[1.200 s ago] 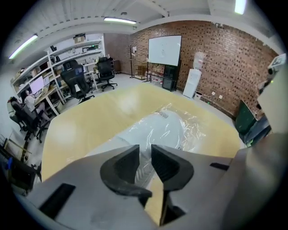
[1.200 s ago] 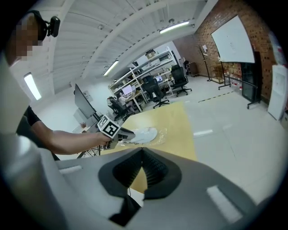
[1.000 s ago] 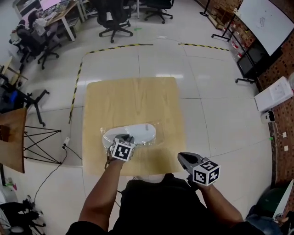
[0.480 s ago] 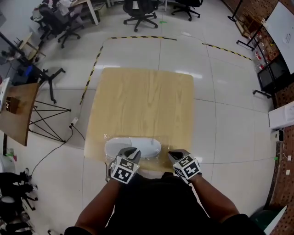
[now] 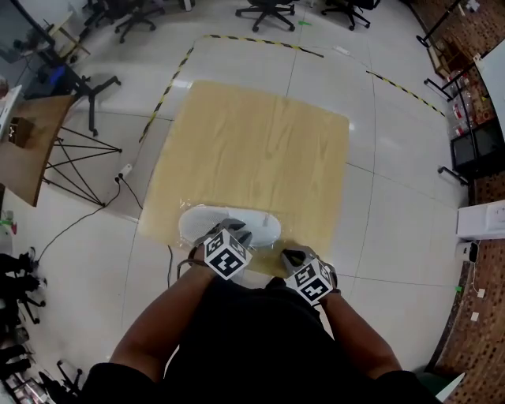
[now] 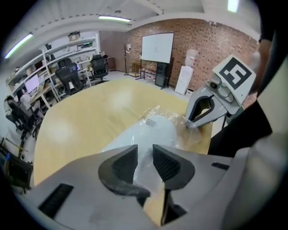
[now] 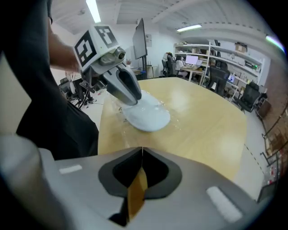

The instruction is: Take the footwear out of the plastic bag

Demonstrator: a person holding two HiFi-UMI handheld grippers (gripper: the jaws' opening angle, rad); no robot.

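A white shoe (image 5: pixel 223 222) lies in a clear plastic bag (image 5: pixel 264 230) at the near edge of the wooden table (image 5: pixel 260 142). My left gripper (image 5: pixel 233 235) sits over the shoe's near side. In the left gripper view its jaws (image 6: pixel 145 156) are opening, with a narrow gap through which the bagged shoe (image 6: pixel 146 132) shows; the pads do not press on it. My right gripper (image 5: pixel 289 256) is shut at the table's near edge, its tip close to the bag's crinkled end (image 6: pixel 191 132). The right gripper view shows the right gripper (image 7: pixel 141 151) with its jaws met and only table between them.
Office chairs (image 5: pixel 268 9) stand on the tiled floor beyond the table. A brown board on a black wire stand (image 5: pixel 31 146) is at the left. Yellow-black tape (image 5: pixel 170 85) marks the floor round the table. The person's body fills the near side.
The right gripper has come in from the lower right to the table's near edge beside the bag. The left gripper stays at the shoe. The head camera has tilted down.
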